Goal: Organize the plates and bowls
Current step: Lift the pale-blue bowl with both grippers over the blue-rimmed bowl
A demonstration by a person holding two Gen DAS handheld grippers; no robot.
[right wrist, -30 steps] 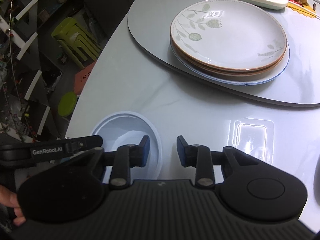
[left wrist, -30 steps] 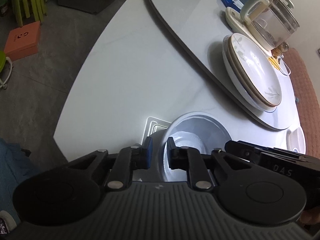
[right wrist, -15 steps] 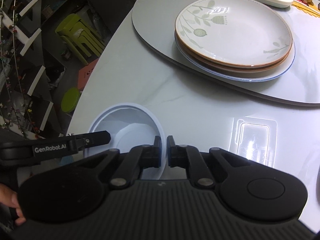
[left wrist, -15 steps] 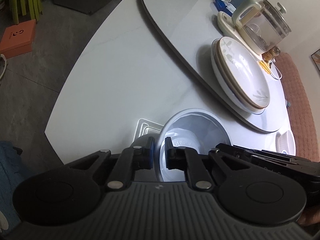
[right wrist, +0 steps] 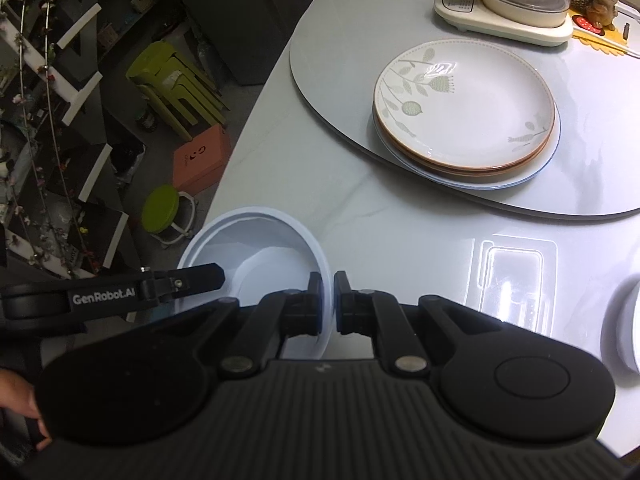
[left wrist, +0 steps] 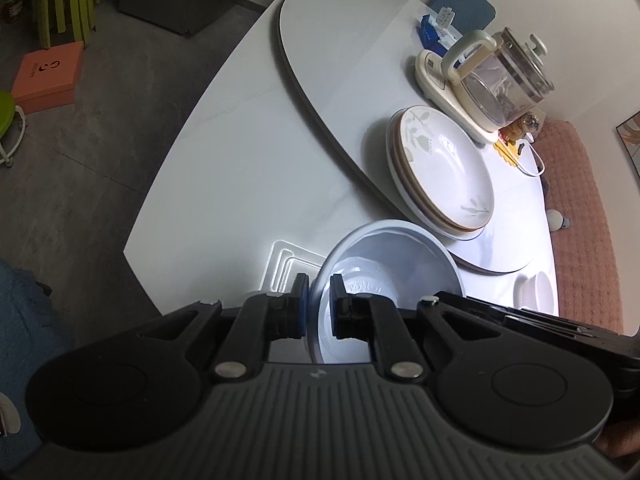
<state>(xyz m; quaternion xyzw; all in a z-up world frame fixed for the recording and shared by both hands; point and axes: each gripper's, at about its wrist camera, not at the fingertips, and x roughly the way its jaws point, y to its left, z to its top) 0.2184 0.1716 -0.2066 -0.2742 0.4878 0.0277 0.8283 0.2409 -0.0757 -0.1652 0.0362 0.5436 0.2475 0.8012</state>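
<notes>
A pale blue bowl (left wrist: 396, 260) is held above the white table between both grippers. My left gripper (left wrist: 318, 306) is shut on the bowl's near left rim. My right gripper (right wrist: 328, 304) is shut on the bowl's (right wrist: 256, 240) right rim. A stack of plates (right wrist: 466, 110), the top one white with a leaf pattern, sits on the grey turntable (right wrist: 592, 184); it also shows in the left wrist view (left wrist: 440, 168). A small white bowl (left wrist: 538, 290) sits at the right of the table, and its edge shows in the right wrist view (right wrist: 626, 320).
A glass kettle on a cream base (left wrist: 492, 80) stands behind the plates, with small items beside it. The table edge (left wrist: 160, 208) drops to a grey floor with an orange box (left wrist: 48, 76) and green stools (right wrist: 176, 80).
My right gripper has closed on the bowl's rim. Both grippers have lifted the bowl and moved it toward the plates.
</notes>
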